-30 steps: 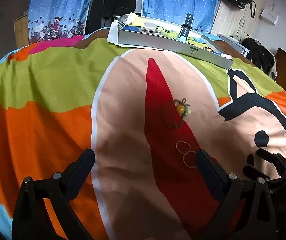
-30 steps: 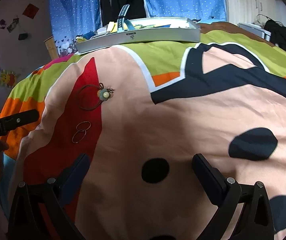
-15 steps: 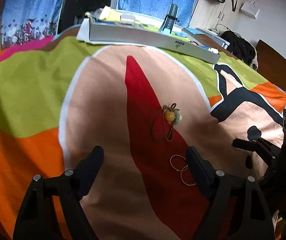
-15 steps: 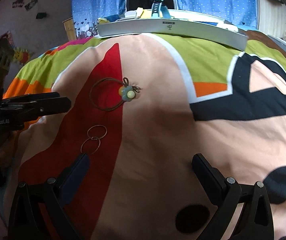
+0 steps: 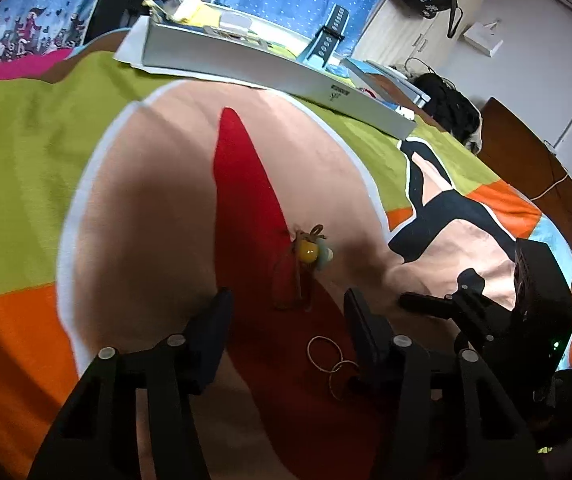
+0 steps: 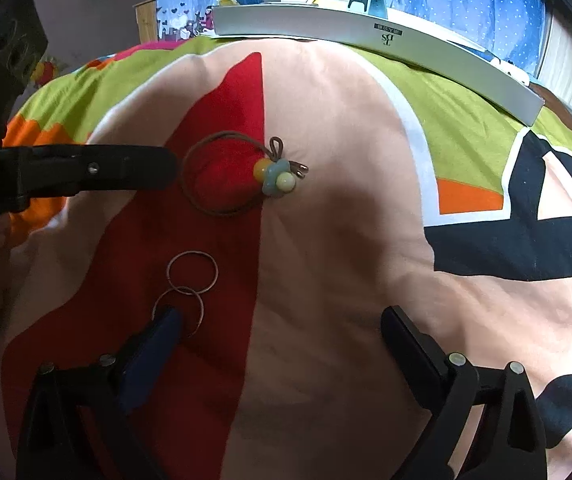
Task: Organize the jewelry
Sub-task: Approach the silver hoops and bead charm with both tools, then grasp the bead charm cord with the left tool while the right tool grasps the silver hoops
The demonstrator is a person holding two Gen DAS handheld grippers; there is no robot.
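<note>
The beaded hair tie lies on the bedspread's red stripe, two linked hoops nearer. Left gripper open astride it — probably not yet touching; right gripper open. Next: lower, close.

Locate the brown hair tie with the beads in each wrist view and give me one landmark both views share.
Left wrist view: the hair tie lies just below centre on the red patch, ahead of the open left tongs.
Right wrist view: the hair tie sits left of centre, upper half, with the left tongs' tip beside its loop.
Shared landmark: the two linked rings, nearer each camera than the hair tie.
</note>
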